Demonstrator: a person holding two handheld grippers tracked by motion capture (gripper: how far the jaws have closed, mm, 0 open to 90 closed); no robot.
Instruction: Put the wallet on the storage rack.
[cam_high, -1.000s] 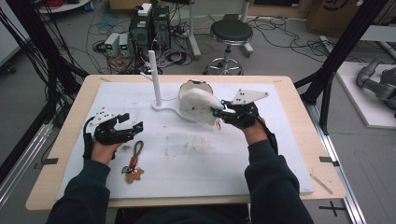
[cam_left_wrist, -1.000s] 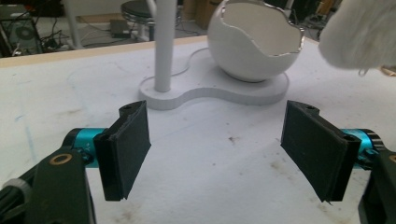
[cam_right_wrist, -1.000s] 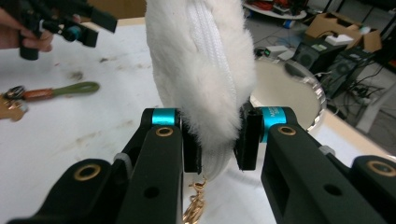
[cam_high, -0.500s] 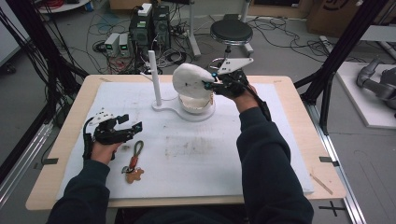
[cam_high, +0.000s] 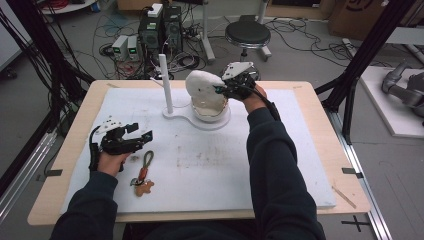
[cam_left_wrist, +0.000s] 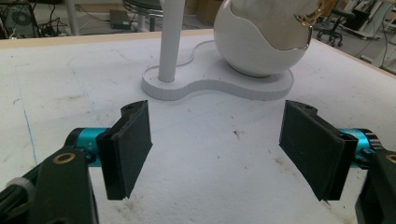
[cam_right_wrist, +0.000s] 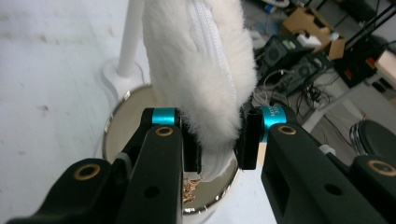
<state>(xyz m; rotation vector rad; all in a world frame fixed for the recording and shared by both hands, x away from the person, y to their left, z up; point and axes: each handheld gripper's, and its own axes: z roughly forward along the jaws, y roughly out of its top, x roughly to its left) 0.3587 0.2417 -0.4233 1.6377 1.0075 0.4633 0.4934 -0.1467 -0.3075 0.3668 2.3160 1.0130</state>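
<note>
Pouch (cam_high: 202, 86), white and furry w/ a zip along 1 edge, is held above the egg-shaped white bowl (cam_high: 210, 111) at the far middle of the bench (cam_high: 310, 100). It is pinched by the right gripper (cam_high: 226, 90); in the right gripper view the fingers (cam_right_wrist: 191, 144) are seen clamped on the pouch's lower end, fur bulging between them, w/ the bowl's gold rim and some small gold pieces visible just below. The bowl sits on a flat white stand, beside an upright white post (cam_high: 165, 82) on the same base.

Left gripper (cam_high: 142, 140) is rested low at the near left of the bench, fingers spread wide w/ nothing between them, as the left gripper view shows. A keychain (cam_high: 143, 177) w/ a gingerbread-type charm lies just beside it, untouched.

Step judged in hand: pouch being carried over the bowl, probably to be lowered in or tipped out; which of the 2 can't be told. Next move would call for the pouch to be centred over the opening and brought down w/o catching the rim, grip kept until it is seated. Risk: bowl could be knocked off its stand, as it isn't braced by the left gripper.
</note>
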